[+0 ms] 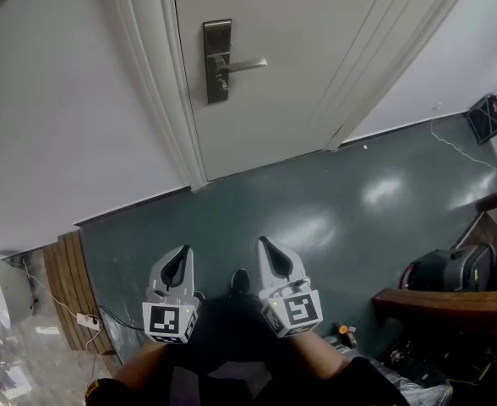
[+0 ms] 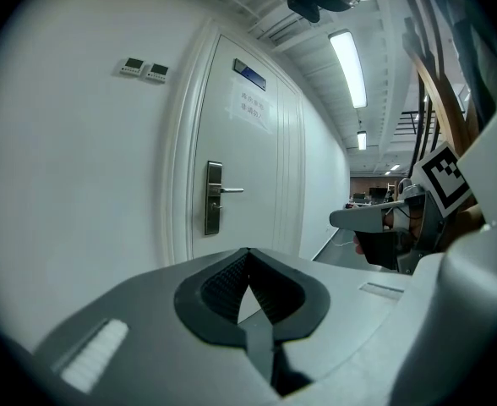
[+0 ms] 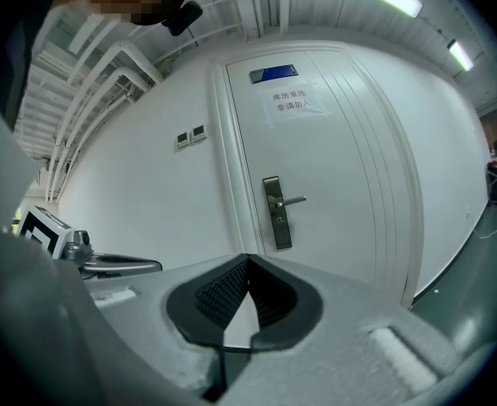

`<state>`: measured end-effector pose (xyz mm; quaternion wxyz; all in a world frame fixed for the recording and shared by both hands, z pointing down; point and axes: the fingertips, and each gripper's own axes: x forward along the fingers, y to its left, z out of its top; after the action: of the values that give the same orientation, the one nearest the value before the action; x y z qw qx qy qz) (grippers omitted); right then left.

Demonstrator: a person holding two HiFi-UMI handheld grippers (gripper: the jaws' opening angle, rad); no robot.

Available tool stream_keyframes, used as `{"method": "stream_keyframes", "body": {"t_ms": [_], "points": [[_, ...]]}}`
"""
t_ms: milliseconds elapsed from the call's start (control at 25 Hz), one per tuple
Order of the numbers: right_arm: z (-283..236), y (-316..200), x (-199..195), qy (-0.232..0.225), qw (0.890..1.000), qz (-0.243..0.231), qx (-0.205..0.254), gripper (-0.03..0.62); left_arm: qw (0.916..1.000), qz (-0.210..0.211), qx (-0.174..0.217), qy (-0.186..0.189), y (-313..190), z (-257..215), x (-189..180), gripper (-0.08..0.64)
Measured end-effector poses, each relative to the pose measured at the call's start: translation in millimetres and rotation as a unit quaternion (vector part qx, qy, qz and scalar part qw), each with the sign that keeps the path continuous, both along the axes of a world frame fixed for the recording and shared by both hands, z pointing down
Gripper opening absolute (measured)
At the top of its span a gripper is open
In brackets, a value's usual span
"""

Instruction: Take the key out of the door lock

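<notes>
The white door carries a steel lock plate (image 1: 217, 62) with a lever handle (image 1: 242, 64) pointing right. Just under the lever sits a small dark bit (image 1: 222, 83) that may be the key; it is too small to make out. Both grippers hang low in the head view, well short of the door and over the green floor. My left gripper (image 1: 181, 259) is shut and holds nothing. My right gripper (image 1: 267, 248) is also shut and holds nothing. The lock plate (image 2: 213, 197) lies far ahead in the left gripper view, and the same lock plate (image 3: 276, 212) in the right gripper view.
White door frame (image 1: 160, 74) stands left of the lock, with wall beyond. A wooden chair arm (image 1: 443, 303) and a dark bag (image 1: 451, 269) are at the right. A wooden panel (image 1: 67, 282) with a power strip (image 1: 88, 320) is at the left. Green floor (image 1: 316, 201) stretches to the door.
</notes>
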<state>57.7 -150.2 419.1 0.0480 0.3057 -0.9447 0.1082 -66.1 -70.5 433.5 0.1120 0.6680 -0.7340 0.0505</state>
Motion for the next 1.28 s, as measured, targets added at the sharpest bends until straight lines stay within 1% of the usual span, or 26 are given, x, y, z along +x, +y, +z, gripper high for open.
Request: {"method": "stream_keyframes", "body": {"t_ms": [160, 360, 720, 1000, 1280], "points": [[6, -14, 11, 0.0, 1.0, -0.012, -0.002, -0.009, 0.9999, -0.005, -0.008, -0.006, -7, 10, 14, 0.015], [9, -25, 18, -0.002, 1.0, -0.014, -0.012, -0.008, 0.9997, -0.017, -0.012, -0.01, -17, 10, 15, 0.015], [14, -57, 15, 0.008, 1.0, 0.002, -0.008, -0.009, 0.9998, 0.013, -0.01, -0.008, -59, 13, 12, 0.015], [16, -95, -10, 0.017, 1.0, 0.017, -0.012, -0.008, 0.999, 0.045, -0.004, -0.006, -110, 17, -10, 0.015], [8, -149, -50, 0.02, 0.999, 0.041, -0.011, -0.008, 0.9982, 0.059, 0.001, -0.007, -169, 10, -58, 0.015]]}}
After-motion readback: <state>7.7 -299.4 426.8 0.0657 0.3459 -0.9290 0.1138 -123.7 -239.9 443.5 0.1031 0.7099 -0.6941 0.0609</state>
